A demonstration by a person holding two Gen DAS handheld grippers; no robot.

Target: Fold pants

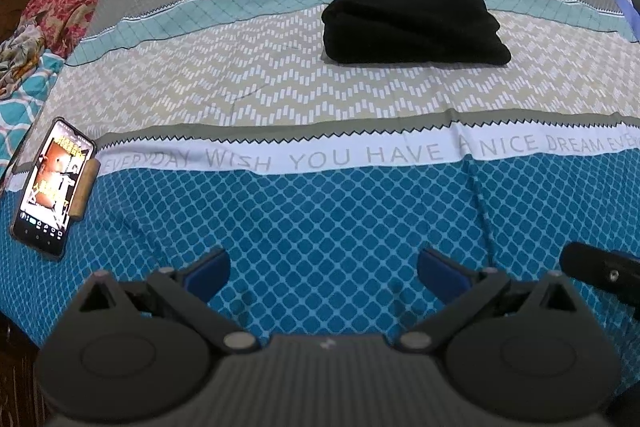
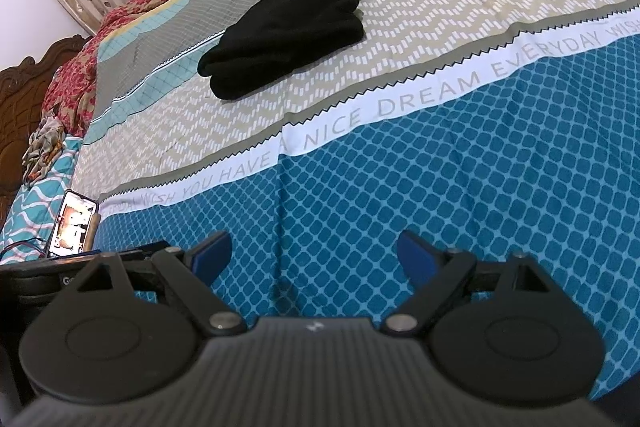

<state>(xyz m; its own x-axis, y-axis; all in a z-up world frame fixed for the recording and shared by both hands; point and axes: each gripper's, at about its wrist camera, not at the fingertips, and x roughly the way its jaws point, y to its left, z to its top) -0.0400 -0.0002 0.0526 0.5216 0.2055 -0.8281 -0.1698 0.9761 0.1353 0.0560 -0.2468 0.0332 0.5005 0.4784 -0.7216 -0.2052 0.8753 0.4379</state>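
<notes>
"WISH YOU HAVE A NICE DREAM" is printed on the bedsheet (image 1: 360, 155). Beyond that lettering, the black pants (image 1: 412, 19) are seen folded compactly. The left gripper (image 1: 324, 267) and right gripper (image 2: 316, 255) are spread wide, nothing held.

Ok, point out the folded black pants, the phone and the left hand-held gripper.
folded black pants (image 1: 414, 19): left wrist view, middle of the top layer.
phone (image 1: 50, 183): left wrist view, centre of its lit screen.
left hand-held gripper (image 1: 324, 273): left wrist view, midway between its open blue fingertips.
</notes>
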